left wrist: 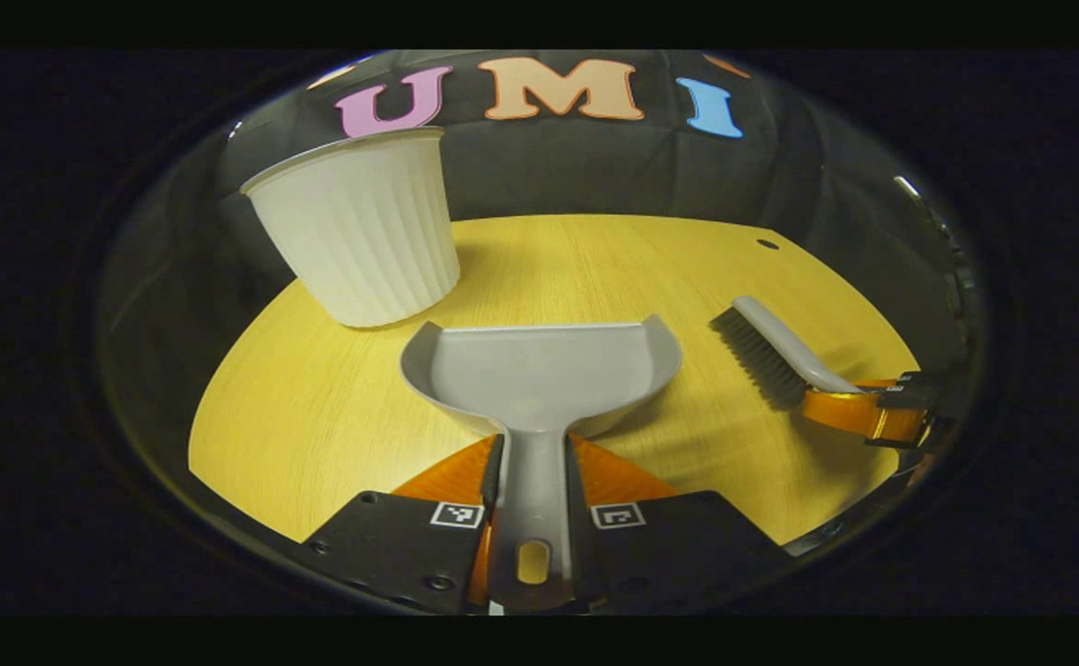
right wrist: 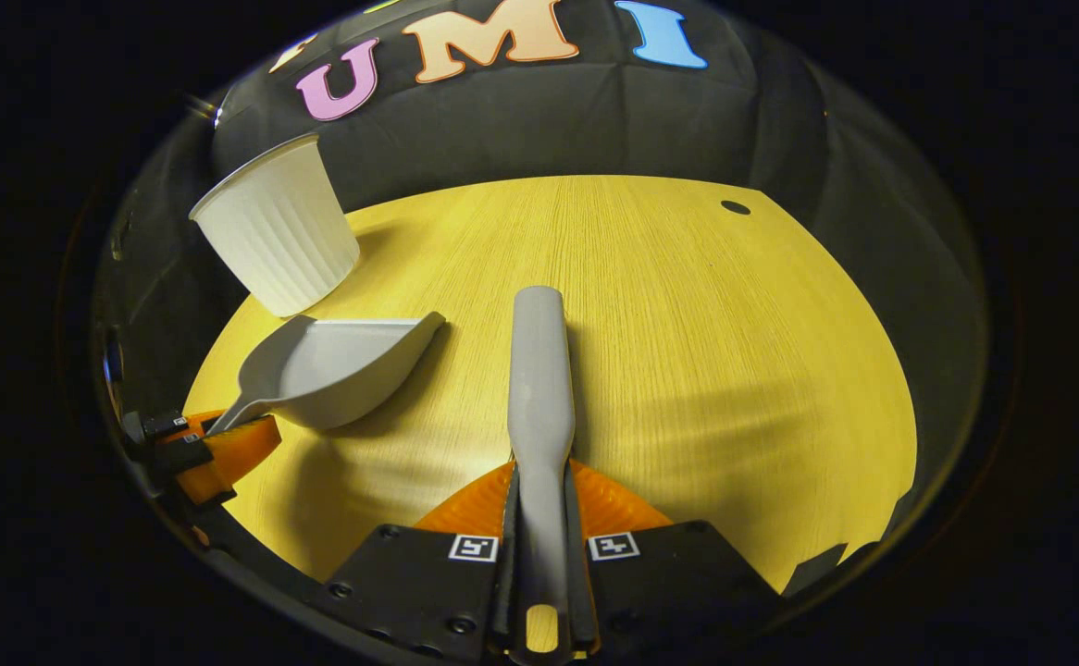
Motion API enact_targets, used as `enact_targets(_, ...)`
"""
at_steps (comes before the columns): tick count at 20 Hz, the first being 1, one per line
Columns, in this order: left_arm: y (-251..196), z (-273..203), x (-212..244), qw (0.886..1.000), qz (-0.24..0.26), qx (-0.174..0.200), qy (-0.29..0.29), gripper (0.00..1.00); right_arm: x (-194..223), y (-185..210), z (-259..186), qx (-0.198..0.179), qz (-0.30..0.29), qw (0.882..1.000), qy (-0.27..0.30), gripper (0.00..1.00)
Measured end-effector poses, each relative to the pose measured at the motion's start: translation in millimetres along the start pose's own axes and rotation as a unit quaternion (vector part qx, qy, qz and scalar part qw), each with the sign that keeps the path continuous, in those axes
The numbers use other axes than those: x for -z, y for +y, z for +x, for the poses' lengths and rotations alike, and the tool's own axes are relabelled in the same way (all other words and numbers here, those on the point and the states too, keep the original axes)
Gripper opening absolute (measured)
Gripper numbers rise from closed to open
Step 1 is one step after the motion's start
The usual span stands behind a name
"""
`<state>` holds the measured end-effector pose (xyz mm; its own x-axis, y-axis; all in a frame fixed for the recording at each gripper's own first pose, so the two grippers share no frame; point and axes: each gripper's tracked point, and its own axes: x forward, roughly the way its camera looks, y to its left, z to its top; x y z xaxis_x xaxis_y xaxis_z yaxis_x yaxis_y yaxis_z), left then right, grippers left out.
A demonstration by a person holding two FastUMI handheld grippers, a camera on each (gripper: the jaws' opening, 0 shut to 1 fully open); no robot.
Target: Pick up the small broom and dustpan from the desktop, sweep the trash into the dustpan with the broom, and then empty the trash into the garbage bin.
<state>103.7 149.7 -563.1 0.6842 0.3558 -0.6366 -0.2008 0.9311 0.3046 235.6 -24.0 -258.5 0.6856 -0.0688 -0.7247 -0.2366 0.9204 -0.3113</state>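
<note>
Dustpan (left wrist: 539,375) and broom (right wrist: 539,370), each pinched by the handle: pan in left gripper (left wrist: 534,518), broom in right gripper (right wrist: 542,541), both over the desk (left wrist: 595,259), just short of the bin (left wrist: 359,231). Rigid, light moulded plastic by the look; smooth handles, likely to twist unless clamped near the neck. No trash visible on the wood.

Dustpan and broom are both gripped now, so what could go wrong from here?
1. The left tool grips the dustpan by its handle alone, so the pan may twist under load.
2. The garbage bin stands just behind the pan; a push forward might tip it.
3. The broom is held by its handle end, so it could pivot while sweeping.
</note>
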Motion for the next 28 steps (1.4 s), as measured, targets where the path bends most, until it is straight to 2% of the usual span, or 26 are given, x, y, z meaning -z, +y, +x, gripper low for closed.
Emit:
enact_targets(4, 1.1, 6.7, 17.0, 1.000, -0.002, 0.001, 0.019, 0.31, 8.9, -2.6, -2.6, -0.014, 0.008, 1.000, 0.016, 0.21)
enact_targets(6, 0.5, 8.4, 16.7, 1.000, -0.010, 0.005, 0.016, 0.30, 8.7, -5.2, -8.7, -0.020, 0.017, 1.000, 0.015, 0.22)
enact_targets(8, -1.7, 7.4, 11.9, 1.000, -0.011, 0.009, 0.002, 0.35, 13.2, -5.5, -7.3, -0.024, 0.020, 0.999, 0.019, 0.23)
enact_targets(9, -3.5, 7.2, 8.8, 1.000, -0.006, 0.012, -0.004, 0.41, 16.6, -3.3, -4.9, -0.025, 0.022, 0.999, 0.024, 0.24)
enact_targets(10, -4.5, 5.9, 7.3, 1.000, -0.001, 0.013, -0.007, 0.59, 18.5, -1.8, -4.7, -0.027, 0.023, 0.999, 0.028, 0.24)
enact_targets(11, -4.8, 3.4, 7.4, 1.000, 0.003, 0.012, -0.009, 0.76, 19.4, -2.8, -6.7, -0.030, 0.024, 0.999, 0.027, 0.30)
enact_targets(12, -5.1, 2.3, 7.2, 1.000, 0.005, 0.011, -0.012, 0.80, 20.5, -2.4, -8.8, -0.033, 0.023, 0.999, 0.026, 0.36)
enact_targets(13, -5.6, 1.5, 6.6, 1.000, 0.005, 0.011, -0.014, 0.82, 23.1, -0.2, -12.7, -0.039, 0.022, 0.999, 0.027, 0.58)
enact_targets(14, -6.6, 1.7, 6.0, 1.000, 0.003, 0.014, -0.016, 0.82, 25.1, 2.5, -15.0, -0.044, 0.021, 0.998, 0.031, 0.60)
enact_targets(15, -7.4, 1.0, 5.5, 1.000, 0.001, 0.015, -0.020, 0.84, 25.3, 5.0, -13.8, -0.047, 0.020, 0.998, 0.030, 0.75)
enact_targets(17, -4.1, -1.7, 2.2, 1.000, 0.002, 0.010, -0.028, 0.88, 22.5, 4.3, -17.0, -0.045, 0.017, 0.999, 0.017, 0.91)
enact_targets(18, -2.4, -3.8, 2.4, 0.999, 0.004, 0.007, -0.031, 0.89, 19.3, 4.0, -20.3, -0.044, 0.019, 0.999, 0.011, 0.94)
enact_targets(21, 1.3, -15.5, -9.1, 0.999, 0.005, 0.003, -0.050, 0.89, 11.9, 2.8, -32.1, -0.042, 0.025, 0.999, -0.006, 0.93)
enact_targets(23, 3.8, -31.2, -24.6, 0.996, -0.001, 0.001, -0.084, 0.89, 2.2, 1.3, -46.1, -0.040, 0.028, 0.998, -0.026, 0.93)
enact_targets(26, 5.7, -62.9, -50.4, 0.990, -0.011, -0.002, -0.140, 0.88, -20.8, 3.0, -85.4, -0.042, 0.034, 0.996, -0.077, 0.93)
enact_targets(28, 4.7, -88.8, -64.6, 0.985, -0.008, -0.003, -0.170, 0.88, -47.1, 0.8, -129.5, -0.041, 0.031, 0.990, -0.133, 0.93)
